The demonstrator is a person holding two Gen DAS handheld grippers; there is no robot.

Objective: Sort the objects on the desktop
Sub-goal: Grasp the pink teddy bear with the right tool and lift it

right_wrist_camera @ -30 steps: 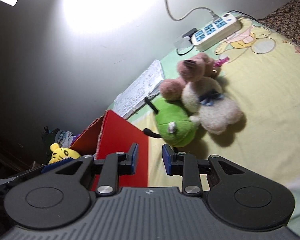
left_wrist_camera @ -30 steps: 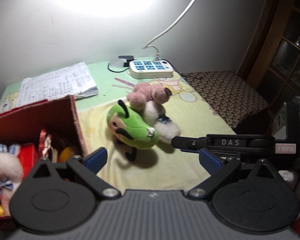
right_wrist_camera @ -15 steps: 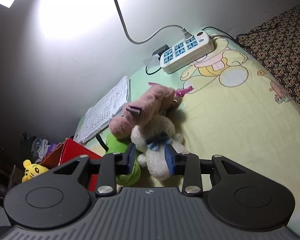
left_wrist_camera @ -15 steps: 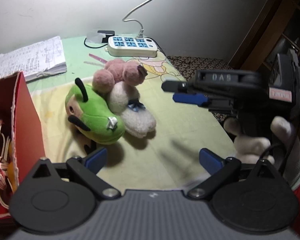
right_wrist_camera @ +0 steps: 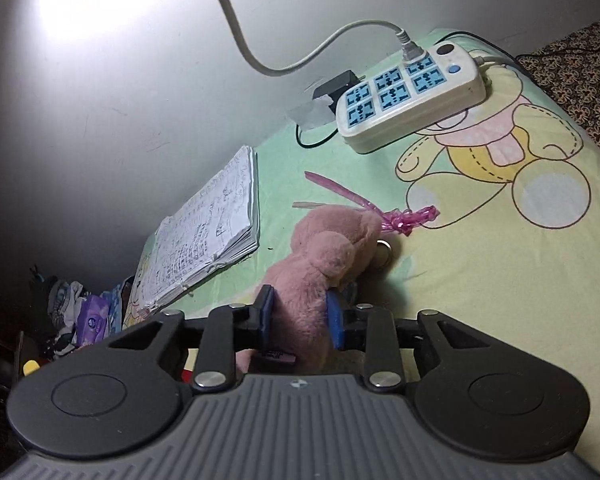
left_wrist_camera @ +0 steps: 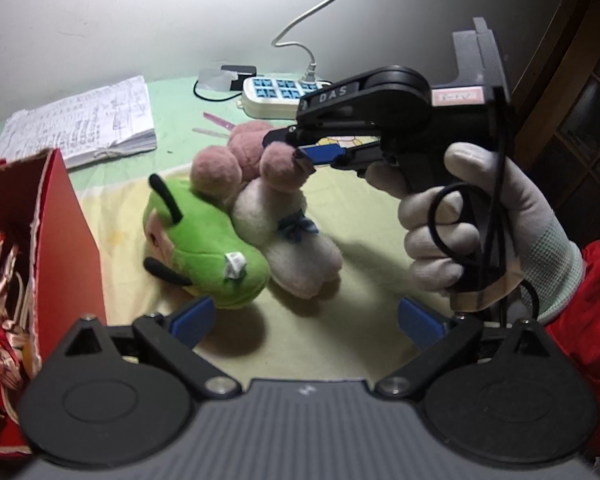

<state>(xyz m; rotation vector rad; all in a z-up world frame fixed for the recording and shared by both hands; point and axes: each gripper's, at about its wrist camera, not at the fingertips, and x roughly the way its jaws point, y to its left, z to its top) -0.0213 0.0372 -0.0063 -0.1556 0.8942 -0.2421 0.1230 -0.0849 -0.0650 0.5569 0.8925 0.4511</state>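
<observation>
since before, the right gripper (right_wrist_camera: 300,316) has moved onto the pink plush toy (right_wrist_camera: 324,256) and is closing, pads touching it. left gripper (left_wrist_camera: 304,320) hangs wide apart, holding nothing.

A desk (right_wrist_camera: 480,280) under a pale green-and-yellow cartoon-bear cloth (right_wrist_camera: 492,168) carries a white power strip (right_wrist_camera: 410,98), an open written notebook (right_wrist_camera: 208,236), a pink ribbon (right_wrist_camera: 400,216), plush toys (left_wrist_camera: 236,220) and a red box (left_wrist_camera: 56,208).
</observation>
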